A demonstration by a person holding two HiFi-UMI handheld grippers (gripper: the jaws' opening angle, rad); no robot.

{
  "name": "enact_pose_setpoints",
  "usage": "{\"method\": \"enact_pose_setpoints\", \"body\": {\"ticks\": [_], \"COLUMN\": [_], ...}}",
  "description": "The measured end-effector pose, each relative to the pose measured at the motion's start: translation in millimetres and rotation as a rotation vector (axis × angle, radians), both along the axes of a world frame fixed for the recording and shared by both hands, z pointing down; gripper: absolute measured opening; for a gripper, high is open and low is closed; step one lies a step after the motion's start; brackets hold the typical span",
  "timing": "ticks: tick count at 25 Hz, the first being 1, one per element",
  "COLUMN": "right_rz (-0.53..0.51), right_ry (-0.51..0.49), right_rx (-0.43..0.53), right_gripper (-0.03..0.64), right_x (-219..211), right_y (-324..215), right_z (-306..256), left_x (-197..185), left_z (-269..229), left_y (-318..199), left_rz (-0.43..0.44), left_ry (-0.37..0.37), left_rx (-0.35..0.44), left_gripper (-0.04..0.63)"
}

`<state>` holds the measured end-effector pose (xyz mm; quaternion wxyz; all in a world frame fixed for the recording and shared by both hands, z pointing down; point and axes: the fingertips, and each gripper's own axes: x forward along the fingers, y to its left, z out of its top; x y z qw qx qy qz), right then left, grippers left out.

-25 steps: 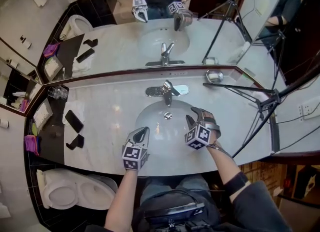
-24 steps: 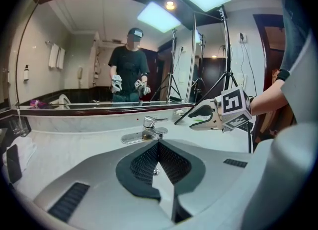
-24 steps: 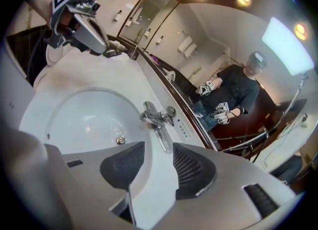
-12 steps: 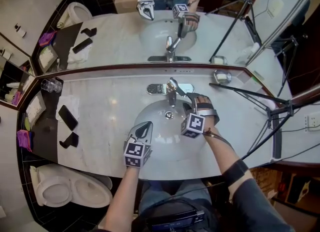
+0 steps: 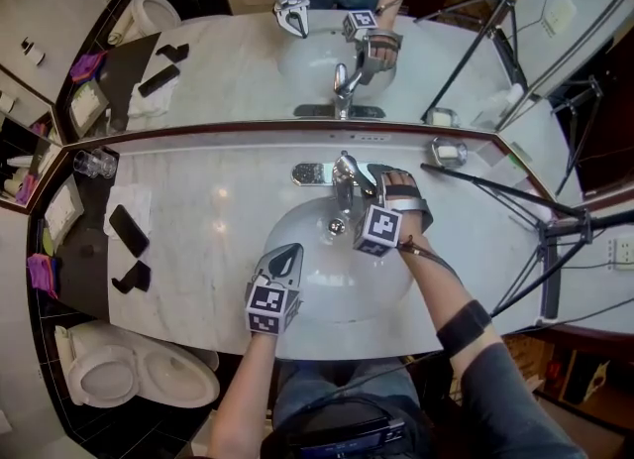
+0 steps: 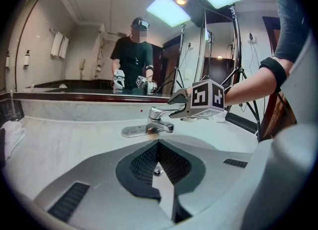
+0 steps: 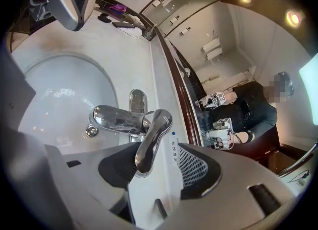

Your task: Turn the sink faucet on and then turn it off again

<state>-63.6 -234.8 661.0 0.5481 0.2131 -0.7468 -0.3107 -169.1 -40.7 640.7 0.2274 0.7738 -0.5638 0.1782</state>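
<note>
Two tools: the left tool, clenched empty, hangs low-centre over the sink, while the right tool, jaws released but just narrowing, straddles the faucet lever at mid-frame, stiff, slick chrome, probably best gripped near its tip.

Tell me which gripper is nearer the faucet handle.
Right. The right gripper has its open jaws, which have just been closing, either side of the faucet handle; the left gripper, shut, hangs over the sink's near side.
</note>
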Motion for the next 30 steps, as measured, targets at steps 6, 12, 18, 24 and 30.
{"method": "enact_pose_setpoints", "body": {"ticks": [6, 12, 18, 24, 30], "right_rz": [-0.043, -0.035, -0.032, -0.032, -0.029], "right_ry": [0.023, 0.004, 0.032, 0.039, 0.035], "right_rx": [0.025, 0.024, 0.033, 0.032, 0.032], "right_gripper": [0.191, 0.104, 0.17, 0.17, 0.17], "right_x": [-7, -11, -8, -11, -14], "right_y": [1, 2, -4, -7, -10], "right_z": [-4, -10, -8, -13, -16], "left_x": [-4, -8, -14, -15, -18], "left_z": [1, -1, -2, -7, -9], "left_y": [0, 1, 8, 8, 9], "left_rz": [-0.002, -0.008, -0.017, -0.023, -0.028], "left_ry": [0.0, -0.001, 0.005, 0.005, -0.001], "left_rx": [0.002, 0.013, 0.002, 0.008, 0.009], "left_gripper": [-0.003, -0.003, -0.003, -0.003, -0.003]}}
